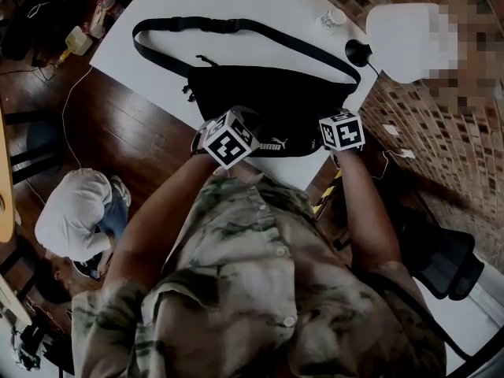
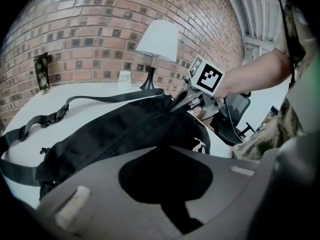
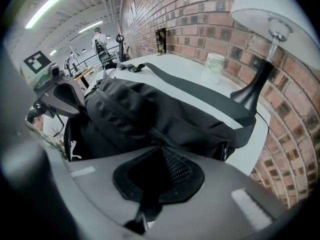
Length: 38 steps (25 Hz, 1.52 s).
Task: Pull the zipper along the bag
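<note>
Left hand-held gripper (image 2: 166, 149) and right hand-held gripper (image 3: 160, 150) — both clamped on the black bag (image 1: 268, 94)

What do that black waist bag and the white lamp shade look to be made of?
The black waist bag: probably woven nylon or polyester, matte; it creases softly and slumps. The white lamp shade: smooth, matte, perhaps fabric or plastic; too far to tell.
</note>
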Tool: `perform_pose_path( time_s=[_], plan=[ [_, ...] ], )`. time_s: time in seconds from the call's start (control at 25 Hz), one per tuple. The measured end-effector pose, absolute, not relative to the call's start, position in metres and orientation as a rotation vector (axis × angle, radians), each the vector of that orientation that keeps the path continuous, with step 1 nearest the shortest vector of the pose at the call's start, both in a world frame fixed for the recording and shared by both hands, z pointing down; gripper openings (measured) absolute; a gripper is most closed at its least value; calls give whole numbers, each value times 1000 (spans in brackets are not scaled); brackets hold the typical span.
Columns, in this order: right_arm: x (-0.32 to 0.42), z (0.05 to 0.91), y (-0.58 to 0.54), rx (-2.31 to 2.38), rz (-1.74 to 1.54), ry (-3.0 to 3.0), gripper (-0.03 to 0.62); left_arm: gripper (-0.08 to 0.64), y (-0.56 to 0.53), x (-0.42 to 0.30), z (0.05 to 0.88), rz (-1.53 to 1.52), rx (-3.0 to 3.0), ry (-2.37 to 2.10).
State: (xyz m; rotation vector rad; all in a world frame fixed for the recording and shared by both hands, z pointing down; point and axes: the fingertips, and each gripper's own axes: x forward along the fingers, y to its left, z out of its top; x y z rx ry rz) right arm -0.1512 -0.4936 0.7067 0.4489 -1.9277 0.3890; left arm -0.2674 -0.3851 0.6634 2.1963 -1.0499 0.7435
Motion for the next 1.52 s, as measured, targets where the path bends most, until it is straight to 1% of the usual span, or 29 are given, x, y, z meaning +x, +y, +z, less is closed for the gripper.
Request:
perform_pose_path(
  time_s=[0.24, 0.4, 0.52, 0.92, 1.24, 1.32, 1.36, 1.4, 1.48, 1.52],
  plan=[
    [-153, 708, -494, 449, 389, -1906, 3, 25, -385, -274, 657, 643, 2181, -1036],
    [-151, 707, -497, 446, 363, -1897, 3, 23, -377, -305, 669, 628, 2125, -1051],
    [-153, 706, -497, 401, 319, -1833, 3, 25, -374, -311, 665, 681, 2160, -1023],
    [-150, 709, -497, 453, 335, -1850, 3, 25, -332, -371, 678, 666, 2074, -1122],
    [-147, 697, -493, 608, 350, -1958, 6, 34, -323, -375, 678, 684, 2090, -1256],
    [-145, 686, -487, 628, 341, -2004, 15, 54, -319, -383, 676, 674, 2078, -1313],
    [-144, 680, -482, 632, 334, -2031, 69, 69, -318, -388, 674, 659, 2069, -1340],
    [-143, 673, -477, 631, 326, -2063, 85, 75, -314, -394, 671, 643, 2061, -1364],
    [-141, 661, -461, 616, 311, -2130, 57, 75, -305, -402, 663, 619, 2042, -1409],
    [-140, 655, -450, 604, 307, -2156, 58, 75, -299, -404, 658, 609, 2035, -1431]
  ],
)
